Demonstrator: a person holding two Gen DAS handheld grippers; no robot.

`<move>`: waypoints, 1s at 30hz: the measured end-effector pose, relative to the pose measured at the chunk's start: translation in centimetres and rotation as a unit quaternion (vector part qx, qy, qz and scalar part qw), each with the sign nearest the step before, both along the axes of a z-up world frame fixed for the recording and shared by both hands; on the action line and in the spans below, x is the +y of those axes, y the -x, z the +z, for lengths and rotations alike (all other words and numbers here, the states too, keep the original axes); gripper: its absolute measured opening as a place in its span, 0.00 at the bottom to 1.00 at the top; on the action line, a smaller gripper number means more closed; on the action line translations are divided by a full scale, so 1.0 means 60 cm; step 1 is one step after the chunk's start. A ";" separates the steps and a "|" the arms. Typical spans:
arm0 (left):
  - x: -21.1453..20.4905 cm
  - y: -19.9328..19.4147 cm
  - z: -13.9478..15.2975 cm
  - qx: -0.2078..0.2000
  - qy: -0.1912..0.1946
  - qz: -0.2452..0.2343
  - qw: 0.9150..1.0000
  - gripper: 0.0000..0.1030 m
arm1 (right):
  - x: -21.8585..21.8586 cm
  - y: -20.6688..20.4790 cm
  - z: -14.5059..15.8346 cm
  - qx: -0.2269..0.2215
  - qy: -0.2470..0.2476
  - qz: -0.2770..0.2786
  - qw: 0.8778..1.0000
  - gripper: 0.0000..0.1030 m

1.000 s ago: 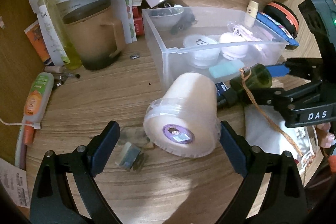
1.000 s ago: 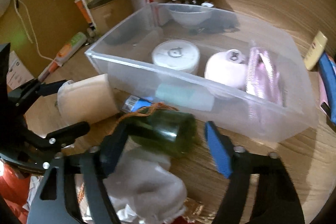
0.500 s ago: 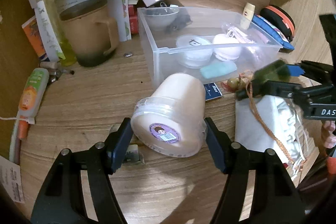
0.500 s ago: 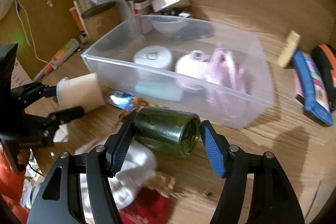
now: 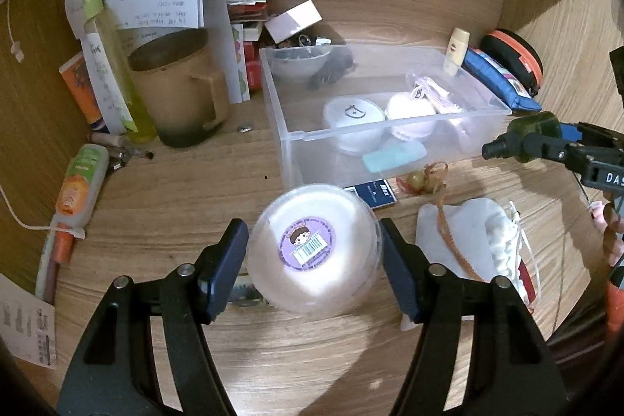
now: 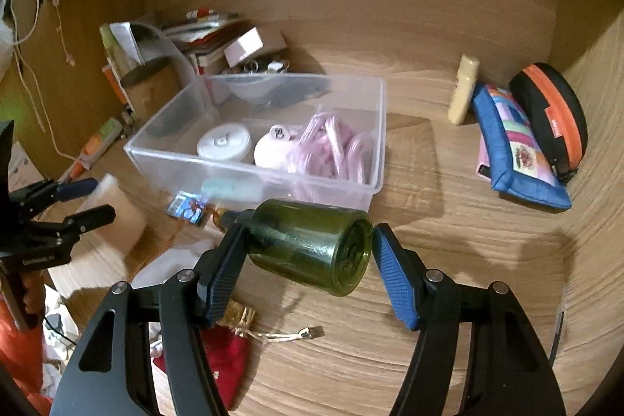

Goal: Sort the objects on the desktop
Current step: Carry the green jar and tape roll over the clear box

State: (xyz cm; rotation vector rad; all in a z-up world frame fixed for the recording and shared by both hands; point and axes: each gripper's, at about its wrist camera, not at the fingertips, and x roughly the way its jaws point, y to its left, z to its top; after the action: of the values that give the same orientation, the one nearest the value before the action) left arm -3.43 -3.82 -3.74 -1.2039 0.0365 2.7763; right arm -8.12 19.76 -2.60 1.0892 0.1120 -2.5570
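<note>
A: Where does the clear plastic bin (image 5: 390, 135) stand, and what is around it?

B: It sits on the wooden desk (image 5: 175, 190). The left gripper (image 5: 314, 256) is in front of the bin, clenched on a pale round tub (image 5: 314, 246); both blue pads press its sides, and the tub's sticker end faces the camera.

A: And the other one?

B: The right gripper (image 6: 308, 246) is just off the bin's front right corner, grasping a dark green glass bottle (image 6: 312, 244) sideways, neck toward the left pad and base against the right pad, clear of the desk.

A: What lies inside the bin?

B: A white round lidded container (image 6: 224, 143), a pale pink rounded item, and coiled pink cord (image 6: 331, 151). A tan mug (image 5: 175, 92) stands left of the bin; a blue pouch (image 6: 514, 151) lies well to its right.
</note>
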 end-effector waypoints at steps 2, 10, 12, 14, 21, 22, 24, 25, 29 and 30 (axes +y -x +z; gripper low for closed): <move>0.001 0.000 0.005 0.002 -0.001 0.001 1.000 0.65 | 0.002 -0.001 0.004 0.004 0.005 0.000 1.000 0.61; 0.007 0.001 0.048 0.028 -0.006 0.005 1.000 0.65 | 0.003 0.002 0.027 0.024 0.021 0.001 0.999 0.61; 0.008 0.004 0.063 0.037 -0.007 0.004 0.999 0.65 | 0.003 0.004 0.034 0.030 0.026 0.003 0.999 0.61; 0.009 0.008 0.076 0.045 -0.011 0.003 0.999 0.65 | 0.003 0.006 0.041 0.036 0.027 0.004 0.999 0.61; 0.009 0.030 0.119 0.073 -0.026 0.000 0.997 0.65 | 0.003 0.023 0.053 0.046 0.034 0.002 0.998 0.61; 0.009 0.036 0.124 0.075 -0.028 -0.002 0.997 0.65 | 0.003 0.026 0.053 0.046 0.036 0.002 0.998 0.61; 0.009 0.048 0.130 0.076 -0.028 -0.002 0.997 0.65 | 0.002 0.032 0.053 0.046 0.038 0.000 0.998 0.61; 0.009 0.057 0.133 0.077 -0.027 -0.001 0.997 0.65 | 0.001 0.036 0.053 0.047 0.038 -0.001 0.998 0.61; 0.012 0.078 0.133 0.077 -0.026 0.002 0.997 0.65 | 0.000 0.052 0.047 0.042 0.039 -0.003 0.998 0.61; 0.012 0.082 0.132 0.077 -0.026 0.002 0.997 0.65 | -0.001 0.057 0.044 0.040 0.039 -0.004 0.998 0.61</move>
State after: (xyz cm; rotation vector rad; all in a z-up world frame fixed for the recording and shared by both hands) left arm -8.36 -3.11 4.18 -0.9784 -0.0259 2.8481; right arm -11.53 19.71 0.01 0.9602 0.0275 -2.5907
